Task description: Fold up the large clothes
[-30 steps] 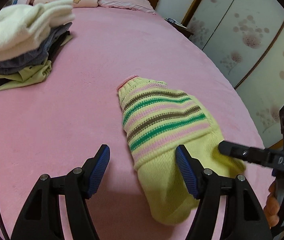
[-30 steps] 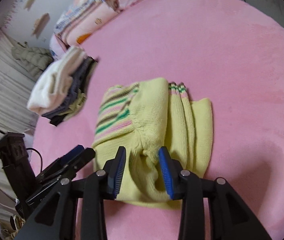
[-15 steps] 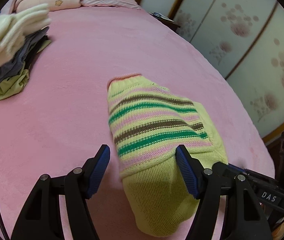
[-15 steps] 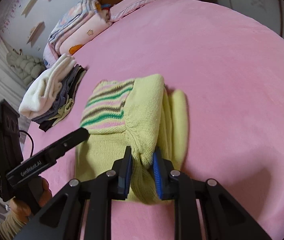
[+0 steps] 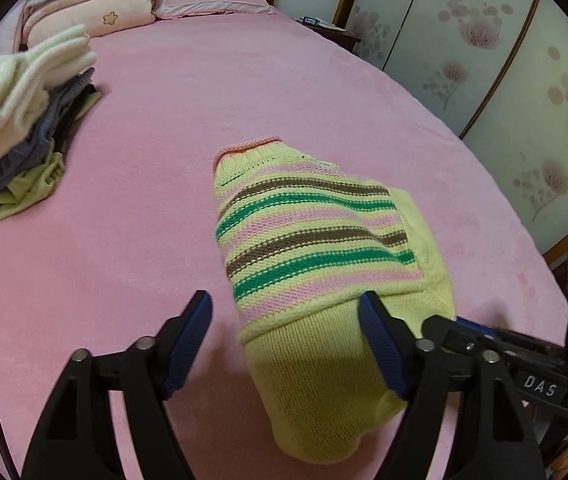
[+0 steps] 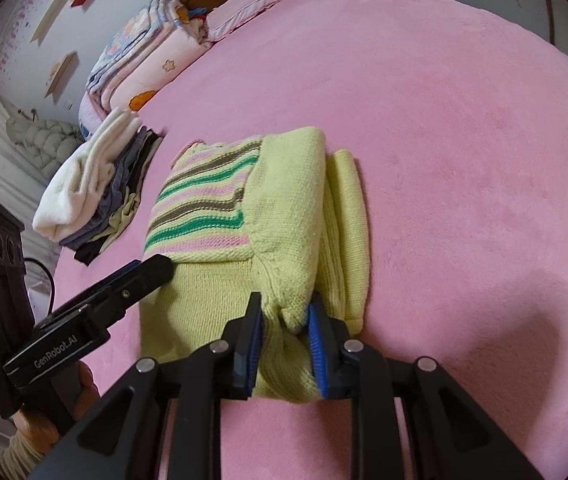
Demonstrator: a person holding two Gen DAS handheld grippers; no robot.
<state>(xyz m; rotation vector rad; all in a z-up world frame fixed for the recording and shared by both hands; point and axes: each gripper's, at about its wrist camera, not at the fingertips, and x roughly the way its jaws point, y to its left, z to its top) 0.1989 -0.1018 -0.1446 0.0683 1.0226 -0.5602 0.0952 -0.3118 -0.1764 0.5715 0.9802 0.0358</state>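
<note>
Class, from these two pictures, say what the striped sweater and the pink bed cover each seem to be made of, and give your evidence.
Striped sweater: knitted yarn, probably wool or acrylic; stitch rows and ribbing show. Pink bed cover: soft plush fleece, matte; a short fuzzy nap shows.

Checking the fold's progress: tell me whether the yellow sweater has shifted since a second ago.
Yes. In the right wrist view, the yellow sweater has been gathered narrower: its right-hand layers slid left toward the folded clothes stack.

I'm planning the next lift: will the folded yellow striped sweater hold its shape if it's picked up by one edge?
Probably not: the sweater is soft knit, already bunching between the right gripper fingers. Its stacked layers would likely sag and unfold.
</note>
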